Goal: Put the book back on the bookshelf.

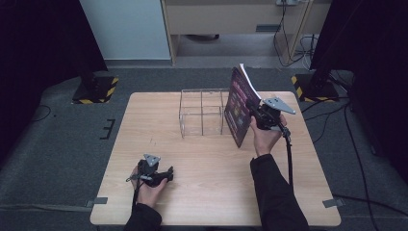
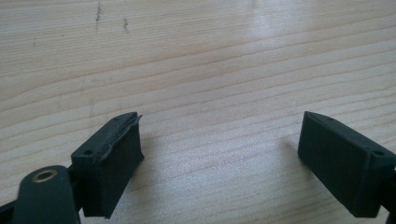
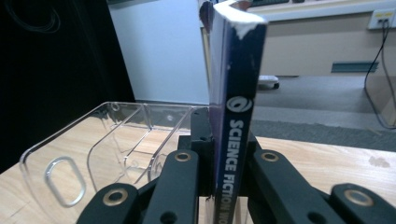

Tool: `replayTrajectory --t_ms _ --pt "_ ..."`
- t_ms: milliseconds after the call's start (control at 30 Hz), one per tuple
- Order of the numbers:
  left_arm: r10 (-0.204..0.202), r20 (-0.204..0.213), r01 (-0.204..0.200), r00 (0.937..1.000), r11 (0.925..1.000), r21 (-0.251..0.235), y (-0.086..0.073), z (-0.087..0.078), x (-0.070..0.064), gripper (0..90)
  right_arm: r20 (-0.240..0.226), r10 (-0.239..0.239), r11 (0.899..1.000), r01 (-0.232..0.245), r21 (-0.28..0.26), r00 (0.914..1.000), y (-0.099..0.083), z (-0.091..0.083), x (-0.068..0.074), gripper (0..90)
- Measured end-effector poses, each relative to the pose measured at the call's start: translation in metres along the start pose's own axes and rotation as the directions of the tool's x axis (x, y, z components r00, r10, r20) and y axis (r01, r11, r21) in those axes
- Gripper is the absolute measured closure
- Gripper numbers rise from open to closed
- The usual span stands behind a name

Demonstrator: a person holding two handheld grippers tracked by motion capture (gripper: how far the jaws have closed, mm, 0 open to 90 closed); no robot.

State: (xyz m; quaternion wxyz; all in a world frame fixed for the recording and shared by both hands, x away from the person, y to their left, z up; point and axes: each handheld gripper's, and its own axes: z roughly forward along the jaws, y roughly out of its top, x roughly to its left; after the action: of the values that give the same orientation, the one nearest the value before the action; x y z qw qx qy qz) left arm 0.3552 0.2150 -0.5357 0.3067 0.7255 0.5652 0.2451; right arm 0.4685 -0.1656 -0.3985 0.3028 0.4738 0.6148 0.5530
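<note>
The purple book (image 1: 239,108) stands almost upright right of centre in the high view, just beside the clear plastic organizer (image 1: 203,111), and the right gripper (image 1: 254,111) clamps it by the spine, where "SCIENCE FICTION" can be read before the jaws cover the remaining letters. The left gripper (image 1: 167,174) rests at the lower left on the light wooden table (image 1: 211,163), its jaws wide apart and holding nothing. Around the table is grey carpet, black curtains and cables; the cover print is too small to read.

Purple paperback book (image 1: 237,109) (spine reading "SCIENCE FICTION"), upright, lifted, just right of clear organizer (image 1: 202,111)
</note>
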Motion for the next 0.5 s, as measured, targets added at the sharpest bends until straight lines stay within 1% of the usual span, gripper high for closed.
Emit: replayTrajectory --t_ms 167,300,500 --pt "0.000 0.000 0.000 1.0000 1.0000 0.000 0.0000 0.0000 0.0000 12.6 0.030 -0.018 1.000 0.019 -0.021 0.9994 -0.0029 0.0025 0.0020 84.5" --pt "0.000 0.000 0.000 1.0000 1.0000 0.000 0.0000 0.0000 0.0000 12.6 0.047 -0.016 0.999 0.018 -0.033 0.9987 -0.0052 0.0038 0.0018 84.4" --pt "0.000 0.000 0.000 1.0000 1.0000 0.000 0.0000 0.0000 -0.0001 12.5 0.061 -0.029 0.999 0.030 -0.019 0.9977 -0.0048 0.0028 0.0035 83.8"
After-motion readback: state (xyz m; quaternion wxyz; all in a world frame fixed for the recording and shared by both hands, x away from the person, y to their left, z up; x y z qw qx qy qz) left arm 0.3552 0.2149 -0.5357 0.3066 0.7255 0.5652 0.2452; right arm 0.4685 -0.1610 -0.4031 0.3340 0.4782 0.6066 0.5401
